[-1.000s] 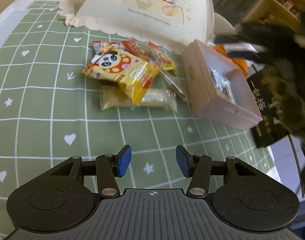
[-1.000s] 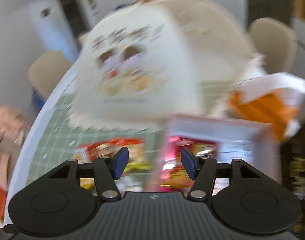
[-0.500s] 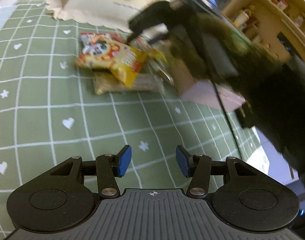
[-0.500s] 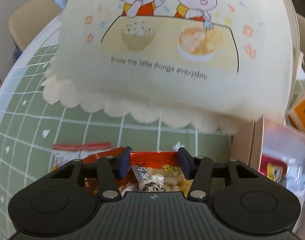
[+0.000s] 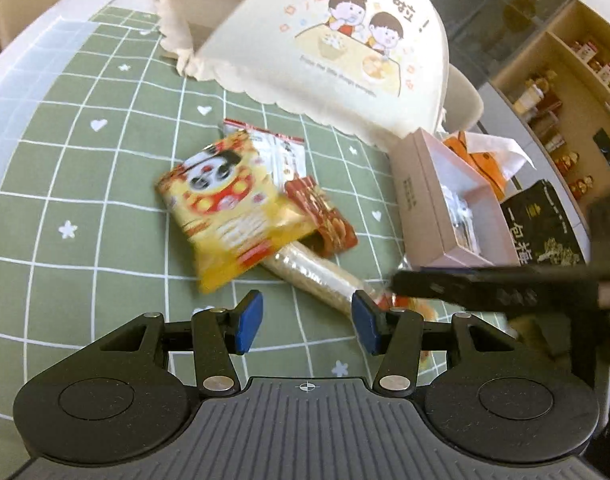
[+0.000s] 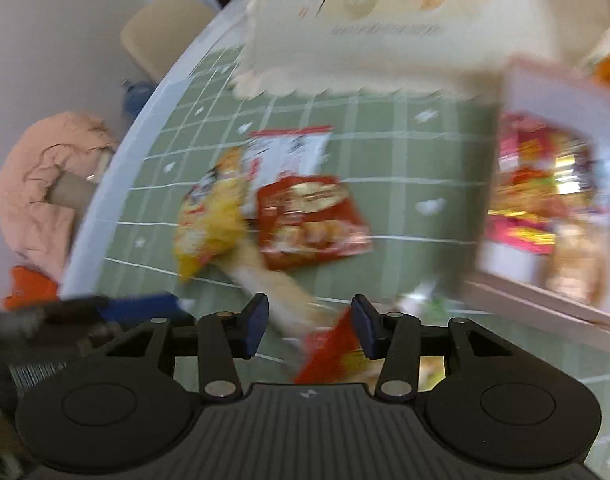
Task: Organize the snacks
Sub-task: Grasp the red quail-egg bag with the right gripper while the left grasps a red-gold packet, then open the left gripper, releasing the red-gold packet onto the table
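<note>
Wide-open, my right claw [image 6: 308,322] had dropped low beside the pink box [image 5: 433,204], scattering the pile and nearing an orange packet [image 6: 337,350].

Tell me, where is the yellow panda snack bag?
In the left wrist view the yellow panda bag lies mid-table on the green checked cloth, overlapping a red packet on its right and a clear-wrapped bar, left of the pink box.
</note>
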A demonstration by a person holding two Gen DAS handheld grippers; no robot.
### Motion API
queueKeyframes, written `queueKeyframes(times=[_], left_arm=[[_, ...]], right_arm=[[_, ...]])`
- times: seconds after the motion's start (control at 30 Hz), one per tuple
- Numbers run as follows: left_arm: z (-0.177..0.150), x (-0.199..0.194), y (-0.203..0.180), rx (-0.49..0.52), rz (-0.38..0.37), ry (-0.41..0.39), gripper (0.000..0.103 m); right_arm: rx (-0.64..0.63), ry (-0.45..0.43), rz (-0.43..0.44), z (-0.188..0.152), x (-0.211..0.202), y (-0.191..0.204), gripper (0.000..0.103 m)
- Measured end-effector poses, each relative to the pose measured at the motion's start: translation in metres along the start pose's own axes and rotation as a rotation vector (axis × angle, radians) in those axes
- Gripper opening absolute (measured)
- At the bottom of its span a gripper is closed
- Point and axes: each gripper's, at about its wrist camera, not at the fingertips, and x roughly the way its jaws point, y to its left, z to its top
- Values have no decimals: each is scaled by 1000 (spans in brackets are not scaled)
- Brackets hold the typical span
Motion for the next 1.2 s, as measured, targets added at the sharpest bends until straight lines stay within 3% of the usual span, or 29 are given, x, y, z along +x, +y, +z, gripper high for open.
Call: queueKeyframes(times=[0.07, 0.2, 0.33, 0.43, 0.57, 0.7, 0.77, 0.87, 1.0, 1.1, 1.2], left_arm=[[1, 0, -5, 12, -1, -4, 54], [0, 5, -19, 41, -8, 10, 54], [-2, 15, -32, 72, -4, 39, 54], [1, 21, -45, 118, -6, 54, 54], [4, 31, -69, 231, 8, 62, 54], [12, 40, -77, 273, 52, 34, 54], [23, 46, -76, 278, 81, 13, 54], [48, 62, -73, 294, 138, -24, 54], [79, 91, -58, 242, 200, -32, 54], [80, 110, -53, 238, 204, 16, 41], [63, 106, -67, 318, 195, 43, 33]], right_arm=[[22, -28, -38, -8, -13, -17, 55], [101, -28, -102, -19, -15, -57, 56], [189, -25, -23, -29, -4, -67, 56], [180, -23, 16, -43, 6, -49, 57], [16, -60, -63, -70, 1, -16, 62], [-81, -73, -200, -99, -13, -16, 62], [-77, -78, -259, -110, -22, -26, 63], [-14, -78, -269, -121, -35, -42, 63], [21, -84, -298, -132, -44, -50, 63], [40, -94, -310, -144, -51, -54, 65], [52, -105, -322, -154, -55, -59, 67]])
